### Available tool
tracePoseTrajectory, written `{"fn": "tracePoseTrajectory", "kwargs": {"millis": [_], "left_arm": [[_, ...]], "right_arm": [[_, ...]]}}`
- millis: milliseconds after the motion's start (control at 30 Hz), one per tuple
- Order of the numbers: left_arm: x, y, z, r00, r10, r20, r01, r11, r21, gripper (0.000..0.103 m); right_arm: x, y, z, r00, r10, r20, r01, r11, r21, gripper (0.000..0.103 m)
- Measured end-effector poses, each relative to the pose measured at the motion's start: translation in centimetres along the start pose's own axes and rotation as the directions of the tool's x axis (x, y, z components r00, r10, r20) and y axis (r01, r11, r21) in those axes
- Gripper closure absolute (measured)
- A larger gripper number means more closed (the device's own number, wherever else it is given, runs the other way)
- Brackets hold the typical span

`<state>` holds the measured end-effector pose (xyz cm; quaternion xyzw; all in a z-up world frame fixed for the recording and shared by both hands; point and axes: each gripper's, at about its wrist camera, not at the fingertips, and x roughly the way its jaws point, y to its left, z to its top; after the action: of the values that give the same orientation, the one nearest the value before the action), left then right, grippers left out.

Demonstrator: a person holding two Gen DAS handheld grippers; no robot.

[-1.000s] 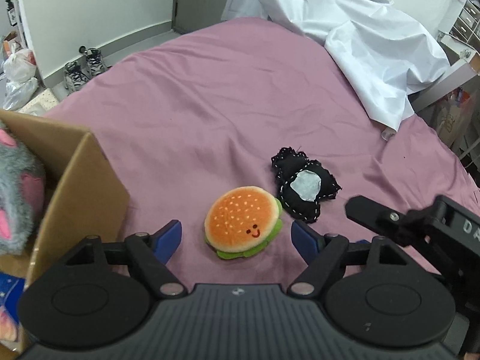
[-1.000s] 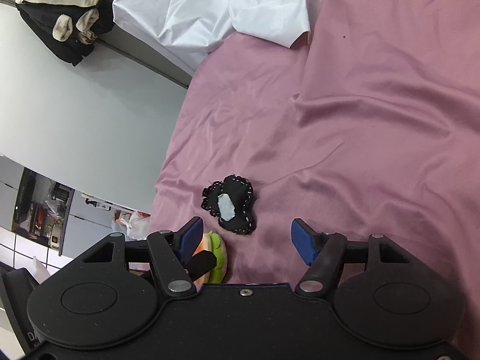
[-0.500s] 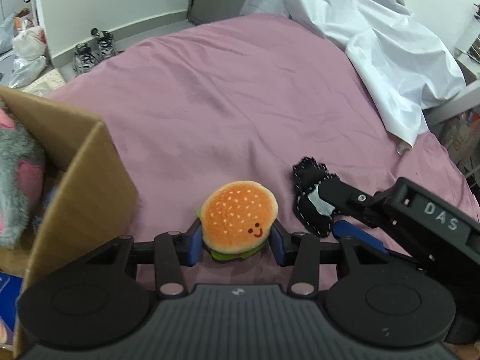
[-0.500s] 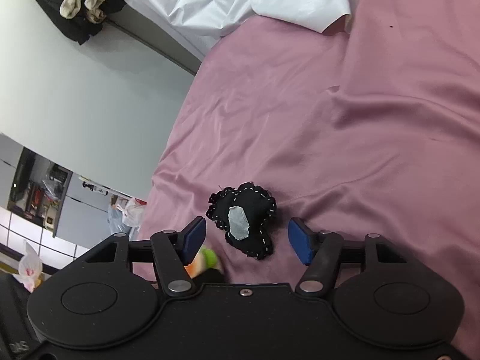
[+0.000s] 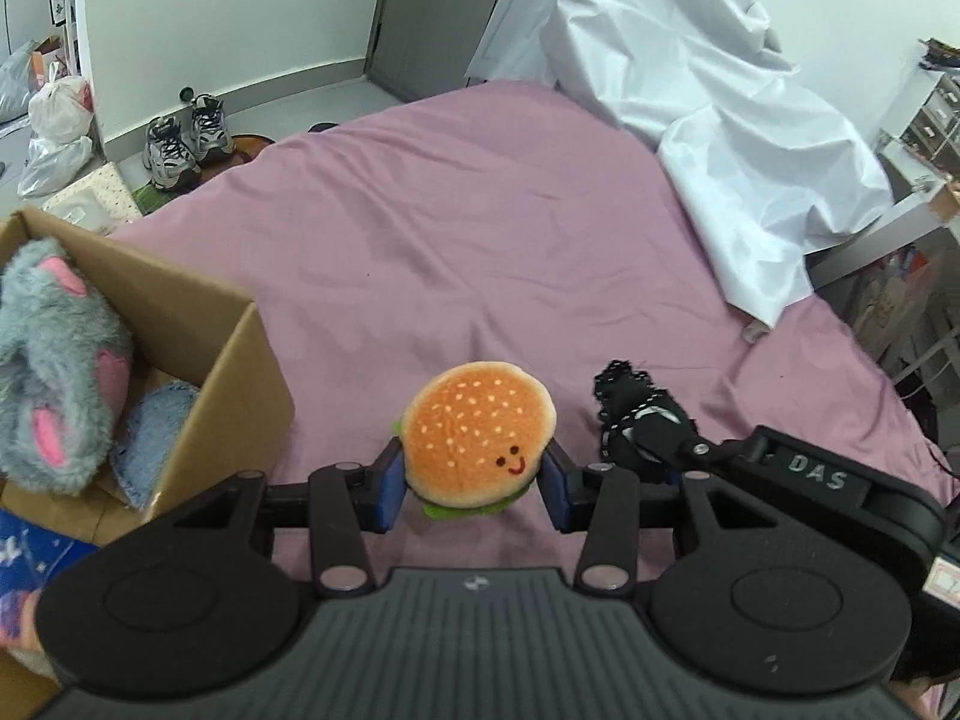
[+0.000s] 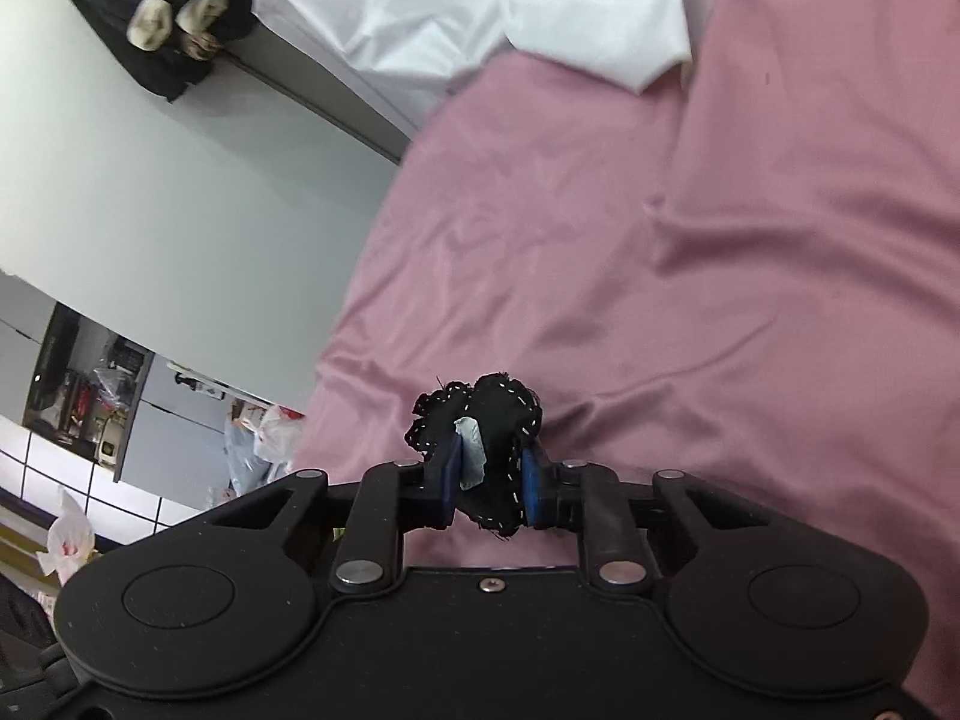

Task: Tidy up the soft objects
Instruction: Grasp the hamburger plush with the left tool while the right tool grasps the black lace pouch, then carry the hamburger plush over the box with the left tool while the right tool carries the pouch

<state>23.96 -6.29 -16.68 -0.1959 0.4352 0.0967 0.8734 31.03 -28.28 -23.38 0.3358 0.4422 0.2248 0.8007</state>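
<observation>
My left gripper (image 5: 474, 489) is shut on a small orange burger plush (image 5: 477, 432) with a smiling face and holds it above the pink bedsheet (image 5: 456, 252). My right gripper (image 6: 489, 489) is shut on a black stitched plush (image 6: 486, 420) with a grey patch. In the left wrist view the right gripper (image 5: 660, 456) with the black plush (image 5: 630, 402) sits just right of the burger. An open cardboard box (image 5: 228, 372) stands at the left with a grey and pink plush (image 5: 54, 360) inside.
A white sheet (image 5: 720, 138) lies crumpled at the bed's far right. Sneakers (image 5: 186, 138) and plastic bags (image 5: 54, 120) sit on the floor beyond the bed's left edge. A blue fuzzy item (image 5: 150, 426) lies in the box.
Both grippers have closed: the left on the burger plush, the right on the black plush. Both plushes now sit lifted off the sheet.
</observation>
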Motion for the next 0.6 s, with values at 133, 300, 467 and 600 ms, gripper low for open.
{"fn": "tracePoseTrajectory", "kwargs": {"millis": [133, 300, 467, 600], "left_arm": [[-1.8, -0.1, -0.2, 1.0, -0.022, 0.007, 0.022, 1.0, 0.01, 0.059], [-3.9, 0.3, -0.5, 0.998, -0.064, -0.01, 0.065, 0.997, 0.033, 0.059], [-5.7, 0.7, -1.1, 0.996, -0.087, -0.014, 0.088, 0.993, 0.075, 0.059], [-7.7, 1.1, -1.0, 0.996, -0.09, 0.001, 0.089, 0.992, 0.088, 0.059]], "right_arm": [[-2.6, 1.9, -0.3, 0.999, -0.046, 0.028, 0.047, 0.998, -0.033, 0.082], [-6.9, 4.8, -1.6, 0.993, -0.076, 0.093, 0.082, 0.995, -0.063, 0.082], [-9.0, 6.1, -2.9, 0.986, -0.106, 0.125, 0.114, 0.991, -0.063, 0.082], [-10.1, 7.3, -3.9, 0.983, -0.114, 0.143, 0.125, 0.989, -0.076, 0.082]]}}
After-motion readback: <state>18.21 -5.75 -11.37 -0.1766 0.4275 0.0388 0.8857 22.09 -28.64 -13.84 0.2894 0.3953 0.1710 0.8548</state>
